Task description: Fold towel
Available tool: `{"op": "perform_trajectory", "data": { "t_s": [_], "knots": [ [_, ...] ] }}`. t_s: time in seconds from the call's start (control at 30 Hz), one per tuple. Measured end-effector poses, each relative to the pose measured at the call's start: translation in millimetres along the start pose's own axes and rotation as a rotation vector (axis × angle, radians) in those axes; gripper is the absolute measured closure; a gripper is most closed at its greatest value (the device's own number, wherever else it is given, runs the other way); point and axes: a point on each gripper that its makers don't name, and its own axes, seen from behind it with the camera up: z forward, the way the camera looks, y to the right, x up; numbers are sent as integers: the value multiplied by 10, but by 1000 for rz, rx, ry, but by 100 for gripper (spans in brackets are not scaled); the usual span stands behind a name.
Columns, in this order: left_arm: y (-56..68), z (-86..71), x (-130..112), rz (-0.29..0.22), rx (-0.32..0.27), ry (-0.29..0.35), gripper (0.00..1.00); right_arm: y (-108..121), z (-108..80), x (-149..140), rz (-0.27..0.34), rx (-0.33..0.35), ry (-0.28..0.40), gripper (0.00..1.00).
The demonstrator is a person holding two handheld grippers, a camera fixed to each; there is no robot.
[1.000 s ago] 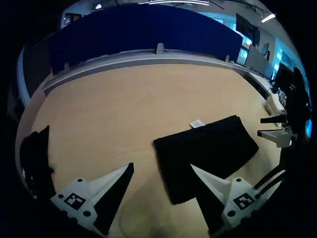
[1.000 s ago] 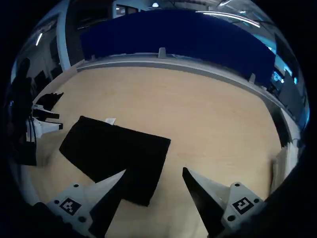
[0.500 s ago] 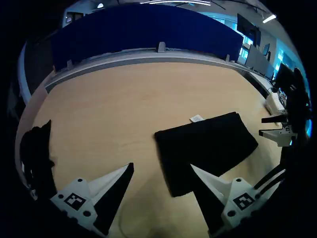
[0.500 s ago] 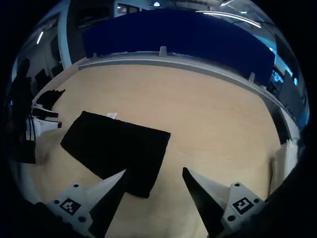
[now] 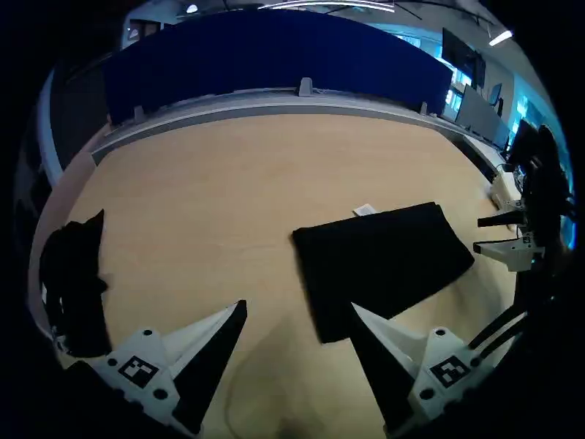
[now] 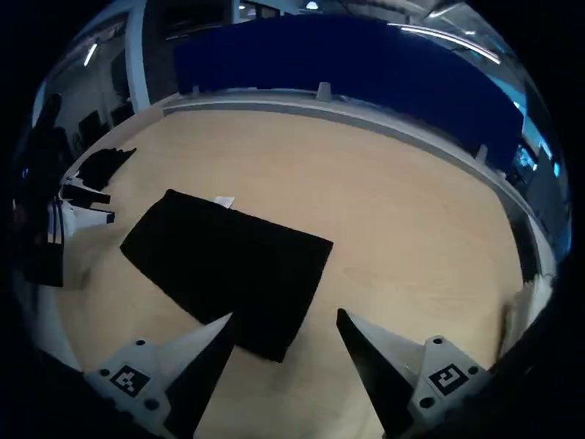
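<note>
Black towel [image 5: 380, 263] lies flat on the wooden table [image 5: 241, 183], with a small white tag [image 5: 364, 210] at its far edge. I hold my left gripper [image 5: 297, 305] above the table, fingers spread wide, gripping nothing. Right gripper [image 6: 284, 313] is the same: wide apart, empty, towel's near corner between its fingers. Dark cloth heap [image 5: 73, 285] sits at the table's left edge, well apart. Blue partition [image 5: 278, 51] runs behind.

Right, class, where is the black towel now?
The black towel lies flat on the wooden table, right of centre in the left gripper view, its white tag at the far edge.
</note>
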Motion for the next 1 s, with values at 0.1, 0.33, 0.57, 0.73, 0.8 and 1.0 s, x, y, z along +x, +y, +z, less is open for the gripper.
{"op": "perform_trajectory", "data": {
  "t_s": [0.1, 0.33, 0.57, 0.73, 0.8, 1.0],
  "knots": [
    [-28, -89, -58, -14, 11, 1, 4, -47, 10, -47, -31, 23, -12, 1],
    [-132, -309, -217, -44, 50, -2, 5, -162, 7, -228, -108, 81, -66, 3],
    [-201, -525, -378, -89, 70, -3, 5, -219, 2, -395, -192, 123, -116, 12],
    [-236, -625, -436, -109, 77, -2, 4, -230, 27, -424, -212, 138, -130, 31],
    [-244, -657, -442, -112, 80, 0, 5, -233, 39, -436, -214, 143, -136, 36],
    [-236, -720, -435, -114, 79, 5, 5, -248, 68, -508, -222, 153, -162, 53]
  ]
}}
